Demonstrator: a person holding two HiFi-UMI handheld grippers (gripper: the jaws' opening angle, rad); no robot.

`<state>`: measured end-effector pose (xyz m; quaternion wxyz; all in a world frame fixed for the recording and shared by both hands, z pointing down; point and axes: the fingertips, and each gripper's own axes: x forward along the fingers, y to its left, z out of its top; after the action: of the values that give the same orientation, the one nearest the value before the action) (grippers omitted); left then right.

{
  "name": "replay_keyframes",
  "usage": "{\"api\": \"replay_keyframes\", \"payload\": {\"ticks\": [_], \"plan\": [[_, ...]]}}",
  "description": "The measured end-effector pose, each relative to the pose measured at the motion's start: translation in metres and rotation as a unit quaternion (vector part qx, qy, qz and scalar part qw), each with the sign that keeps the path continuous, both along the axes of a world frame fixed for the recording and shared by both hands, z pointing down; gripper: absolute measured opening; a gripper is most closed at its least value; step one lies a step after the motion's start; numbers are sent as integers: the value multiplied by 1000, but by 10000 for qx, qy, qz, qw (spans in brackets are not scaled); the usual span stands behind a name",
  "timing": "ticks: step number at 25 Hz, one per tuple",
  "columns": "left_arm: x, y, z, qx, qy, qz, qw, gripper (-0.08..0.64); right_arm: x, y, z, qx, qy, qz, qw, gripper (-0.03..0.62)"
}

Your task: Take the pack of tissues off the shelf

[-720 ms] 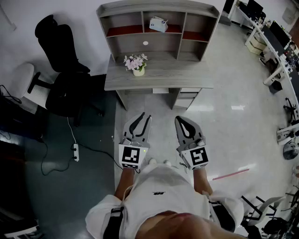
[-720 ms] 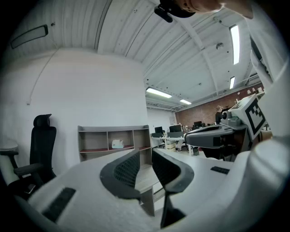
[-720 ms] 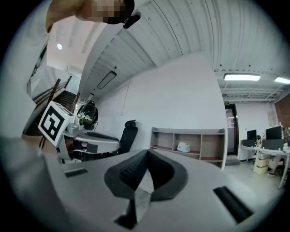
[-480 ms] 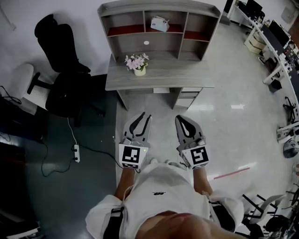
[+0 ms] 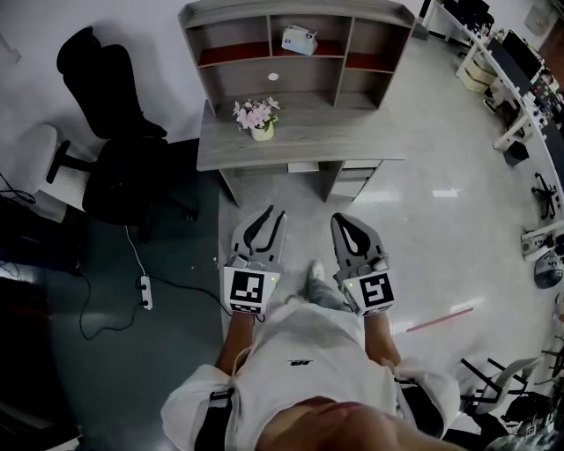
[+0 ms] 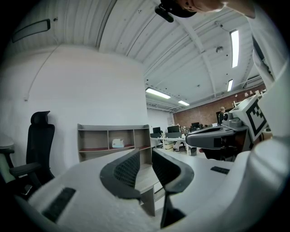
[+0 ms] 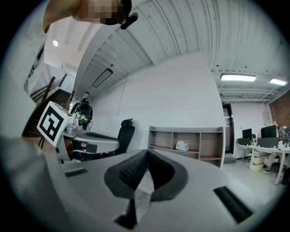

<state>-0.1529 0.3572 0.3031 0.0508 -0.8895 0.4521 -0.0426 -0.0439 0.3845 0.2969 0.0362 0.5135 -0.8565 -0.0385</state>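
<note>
Locate pack of tissues [image 5: 295,39] in middle compartment of shelf [image 5: 291,11], well apart from both grippers. Note left gripper [image 5: 271,214] narrowly parted on nothing, right gripper [image 5: 345,220] pinched together at the tips, empty (both near the body). Treat approach, grasp and removal as outstanding.

A small pot of pink flowers [image 5: 258,118] stands on the left part of a grey tabletop [image 5: 344,141]. Just left of the tabletop is a black office chair [image 5: 115,163], with a white chair [image 5: 40,160] beside it. A white power strip [image 5: 145,292] lies on the dark floor [image 5: 132,370]. A red strip [image 5: 439,319] marks the pale floor [image 5: 458,247] at right. White desks with monitors [image 5: 515,70] line the far right.
</note>
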Motion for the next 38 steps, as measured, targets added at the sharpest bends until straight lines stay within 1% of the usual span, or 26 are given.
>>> {"api": "replay_keyframes", "payload": {"ticks": [7, 10, 15, 18, 20, 23, 27, 33, 38], "plan": [[6, -24, -1, -41, 50, 12, 10000, 91, 2, -25, 1, -21, 8, -6, 10000, 26], [9, -41, 2, -18, -25, 2, 10000, 91, 8, -41, 6, -163, 48, 9, 9999, 26], [17, -73, 4, -55, -55, -32, 10000, 91, 16, -76, 9, -210, 49, -26, 9998, 26], [24, -94, 3, -64, -67, -70, 9999, 91, 20, -98, 4, -67, -48, -124, 9999, 26], [30, -109, 2, -80, -48, -100, 9999, 91, 24, -114, 2, -67, -65, -163, 9998, 26], [39, -131, -2, -139, 21, -162, 9998, 91, 34, -137, 7, -241, 23, -173, 9996, 26], [49, -161, 2, -118, -98, -191, 9997, 91, 40, -169, -4, 13, -110, -320, 9994, 26], [65, -200, 0, -140, -147, -266, 9994, 91, 62, -209, 5, -260, -5, -296, 9992, 26], [78, -230, -1, -131, -154, -345, 9992, 91, 73, -242, -5, 5, -155, -437, 9989, 26]]}}
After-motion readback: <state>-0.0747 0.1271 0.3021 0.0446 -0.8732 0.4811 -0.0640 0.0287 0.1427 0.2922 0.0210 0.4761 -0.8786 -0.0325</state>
